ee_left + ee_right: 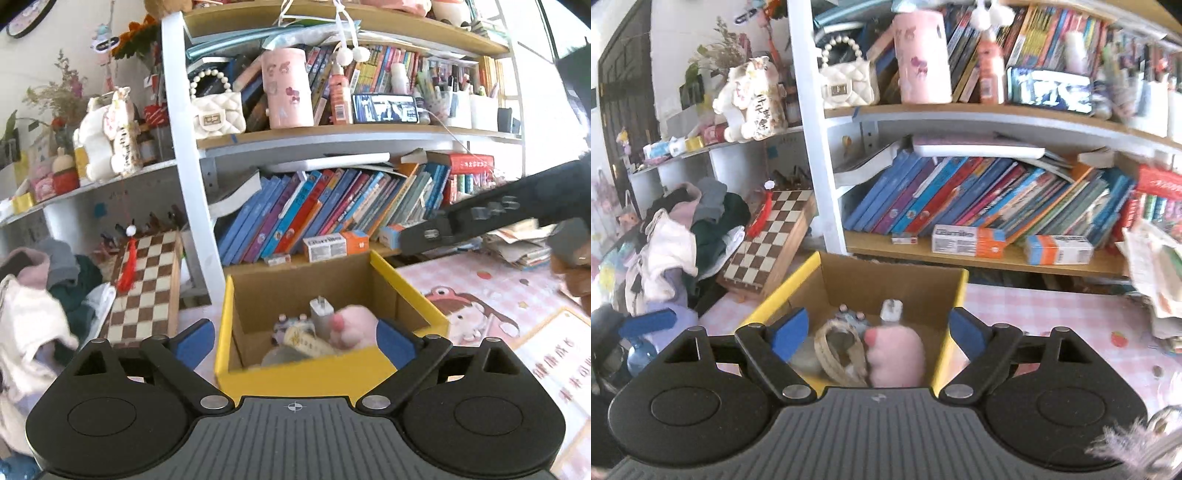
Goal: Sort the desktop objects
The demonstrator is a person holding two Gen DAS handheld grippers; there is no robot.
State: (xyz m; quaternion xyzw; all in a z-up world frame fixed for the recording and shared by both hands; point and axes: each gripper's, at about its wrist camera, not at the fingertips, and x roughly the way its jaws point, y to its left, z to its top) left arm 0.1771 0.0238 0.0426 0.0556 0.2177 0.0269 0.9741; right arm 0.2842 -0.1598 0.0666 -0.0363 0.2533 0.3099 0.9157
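- Left wrist view: I see the cardboard box [332, 310], open-topped with yellow rims, standing on the pink checked tablecloth [498, 295] directly below the bookshelf [332, 136].
- Inside the box lie a pink plush toy [352, 326], a white charger plug [322, 312] standing behind it, and smaller items I cannot identify through the blur.
- The left gripper [295, 341] has its blue-padded fingers [195, 341] spread wide on either side of the box's near wall; nothing is between them and they touch nothing.
- Right wrist view: the same box [886, 280] sits ahead, holding the pink plush [897, 354], the plug [892, 310] and a woven ring-shaped item [834, 350].
- The right gripper [879, 334] has its fingers [790, 332] spread apart above the box's near edge, empty, with no contact visible.
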